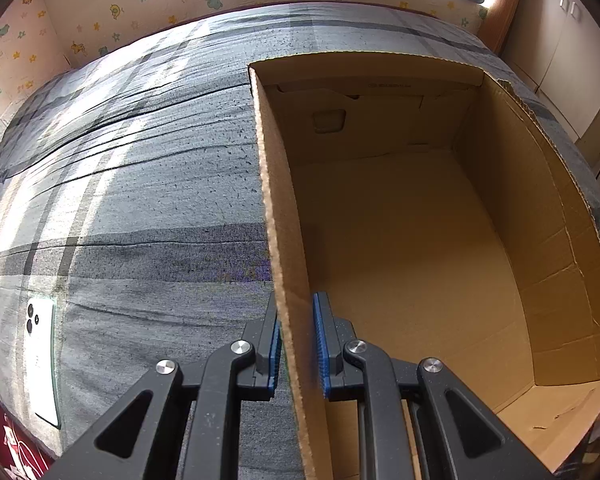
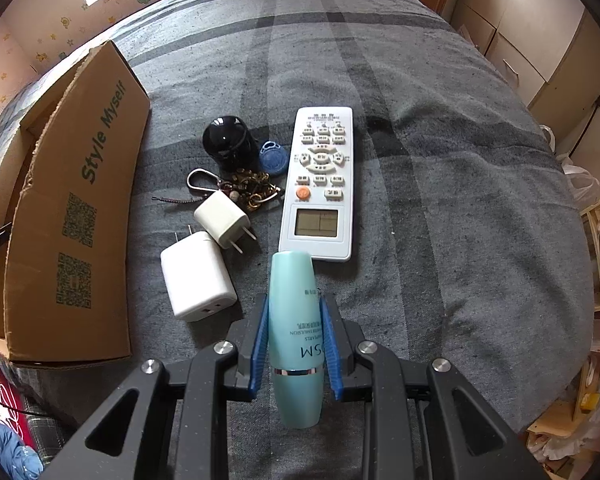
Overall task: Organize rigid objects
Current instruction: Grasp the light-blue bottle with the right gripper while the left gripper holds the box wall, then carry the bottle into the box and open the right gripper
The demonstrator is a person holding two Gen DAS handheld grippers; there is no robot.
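Teal lotion bottle (image 2: pixel 296 332) was pinched between the blue pads (image 2: pixel 259 344) of the right gripper (image 2: pixel 294 300), its body running lengthwise along the fingers, with the flat base pointing forward over the near end of the white remote control (image 2: pixel 320 188) and the rounded cap toward the camera. Its long axis was seen steeply inclined above the grey plaid bedspread (image 2: pixel 440 208). Beside it were laid two white plug adapters (image 2: pixel 198 280), a key bunch (image 2: pixel 244 190) and a black round object (image 2: pixel 226 138). The cardboard box (image 1: pixel 400 220) was gripped by the left gripper (image 1: pixel 296 308), whose pads were closed on the box's side wall (image 1: pixel 284 280). A white phone (image 1: pixel 42 360) was seen lying on the bedspread.
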